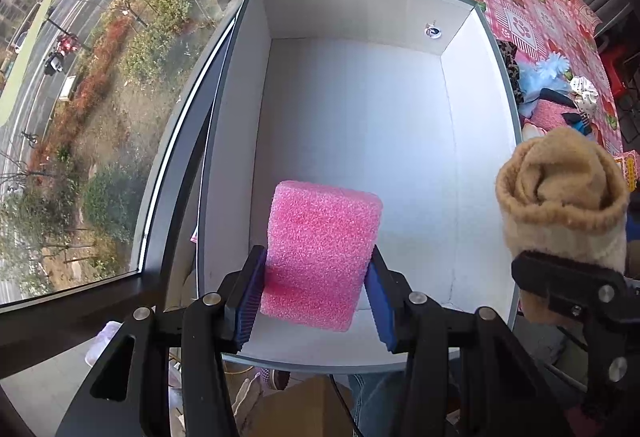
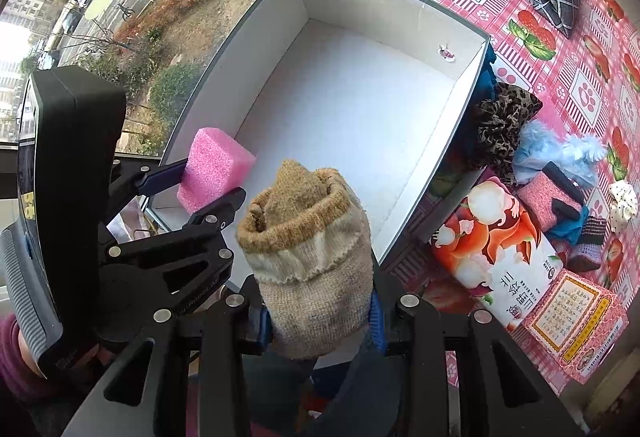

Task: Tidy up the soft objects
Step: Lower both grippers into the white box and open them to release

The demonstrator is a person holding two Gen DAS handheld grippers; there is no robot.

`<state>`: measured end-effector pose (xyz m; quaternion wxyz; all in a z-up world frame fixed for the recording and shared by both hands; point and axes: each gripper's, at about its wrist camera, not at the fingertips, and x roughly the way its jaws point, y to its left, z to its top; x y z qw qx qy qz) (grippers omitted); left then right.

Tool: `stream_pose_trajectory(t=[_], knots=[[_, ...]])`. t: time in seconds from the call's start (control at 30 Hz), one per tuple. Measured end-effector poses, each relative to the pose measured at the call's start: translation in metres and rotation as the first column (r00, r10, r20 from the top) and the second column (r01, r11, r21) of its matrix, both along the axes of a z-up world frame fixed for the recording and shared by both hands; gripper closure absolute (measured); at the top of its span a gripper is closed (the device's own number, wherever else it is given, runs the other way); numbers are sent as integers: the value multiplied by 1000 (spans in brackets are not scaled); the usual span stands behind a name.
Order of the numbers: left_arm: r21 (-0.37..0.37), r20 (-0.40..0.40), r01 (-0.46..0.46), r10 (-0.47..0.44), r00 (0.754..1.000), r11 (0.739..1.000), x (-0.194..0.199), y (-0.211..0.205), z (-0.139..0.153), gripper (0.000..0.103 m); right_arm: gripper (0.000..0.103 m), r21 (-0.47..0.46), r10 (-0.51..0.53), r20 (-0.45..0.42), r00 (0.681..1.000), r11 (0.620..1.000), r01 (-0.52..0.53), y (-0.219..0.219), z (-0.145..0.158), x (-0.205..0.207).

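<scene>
Sponge (image 1: pixel 320 253) upright in left tongs (image 1: pixel 316 297).

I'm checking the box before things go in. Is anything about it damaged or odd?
One thing: the white box has a small torn hole in its far wall near the right corner, with ragged edges. Otherwise it looks sound and holds nothing yet.

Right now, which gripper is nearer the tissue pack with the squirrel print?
Right. The right gripper, holding the rolled sock, sits just left of the tissue pack; the left gripper is farther left, over the box.
</scene>
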<state>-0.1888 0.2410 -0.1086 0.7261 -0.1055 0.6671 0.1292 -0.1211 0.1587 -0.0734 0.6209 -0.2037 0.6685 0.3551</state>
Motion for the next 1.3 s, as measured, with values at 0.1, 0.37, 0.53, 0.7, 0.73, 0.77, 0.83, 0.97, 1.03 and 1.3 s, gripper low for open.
stream_pose_trajectory(t=[0.1,0.37,0.53,0.7,0.73,0.77,0.83,0.97,1.03,1.3], knots=[[-3,-4,-3,3,1000,1000,1,0,-1,51,65,0,2,1,1000,1000,-2,3,-1,1],[7,2,4,-4,1000,1000,1,0,2,38,65,4,4,-16,1000,1000,-4,8,-7,3],[16,24,10,-10,1000,1000,0,-1,6,22,46,22,3,-14,1000,1000,-3,7,-4,4],[-13,58,-8,8,998,1000,1,1,10,17,19,46,-13,14,1000,999,12,4,6,9],[-19,65,-14,15,998,1000,1,2,11,17,15,45,-21,22,1000,999,20,2,7,10],[-27,72,-20,22,997,999,1,4,13,17,15,44,-29,22,999,999,28,0,7,12],[-48,76,-29,33,997,998,2,6,14,14,15,33,-50,17,999,998,50,-4,7,17],[-134,106,-44,59,993,990,1,11,20,1,9,27,-112,-5,994,993,112,-18,7,28],[-170,129,-43,66,989,985,4,11,25,0,0,42,-148,-11,989,988,148,-27,10,34],[-176,160,48,-19,987,983,31,-13,50,0,0,97,-286,-32,958,953,288,-74,37,66]])
